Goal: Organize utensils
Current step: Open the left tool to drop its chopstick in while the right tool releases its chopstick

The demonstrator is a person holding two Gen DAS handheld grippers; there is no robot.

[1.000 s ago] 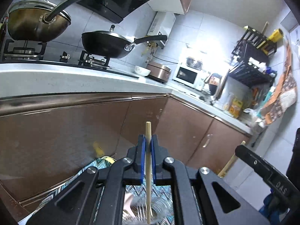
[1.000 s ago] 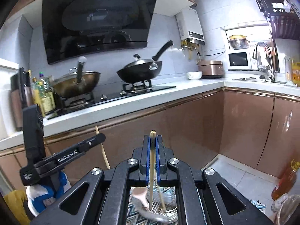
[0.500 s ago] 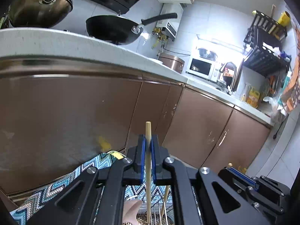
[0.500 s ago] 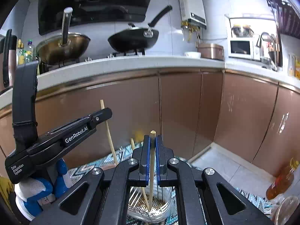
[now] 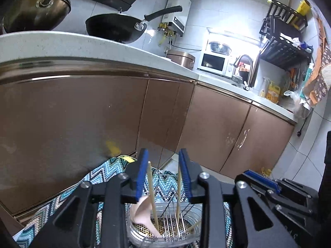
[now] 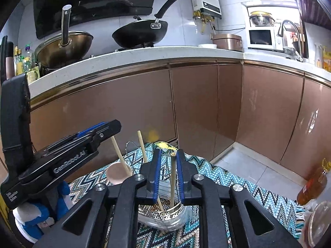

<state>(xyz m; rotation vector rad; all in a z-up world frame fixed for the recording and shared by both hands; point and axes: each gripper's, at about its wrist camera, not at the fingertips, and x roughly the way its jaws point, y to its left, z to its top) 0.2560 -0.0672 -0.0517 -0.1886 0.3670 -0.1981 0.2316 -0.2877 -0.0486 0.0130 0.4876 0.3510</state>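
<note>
A perforated metal utensil holder (image 5: 165,230) with a wire rack stands on a zigzag-patterned mat (image 5: 99,179), directly under both grippers. My left gripper (image 5: 163,152) hangs over it with its jaws opening. Two wooden chopsticks (image 5: 152,188) stand loose between its blue pads, their lower ends in the holder beside a pink spoon (image 5: 142,210). My right gripper (image 6: 168,152) is also opening, and one chopstick (image 6: 172,183) stands free between its pads, its tip in the holder (image 6: 165,214). In the right wrist view the left gripper (image 6: 91,136) is at the left, next to two leaning chopsticks (image 6: 120,155).
Brown cabinet doors (image 6: 206,107) rise just behind the mat, under a white counter (image 6: 144,55) with two woks. An oil bottle (image 6: 312,186) and a glass lid (image 6: 318,217) sit at the right. A gloved hand (image 6: 31,215) holds the left gripper.
Both grippers sank toward the holder. Each was shut on a chopstick; both jaws have now parted and the chopsticks stand loose in the holder.
</note>
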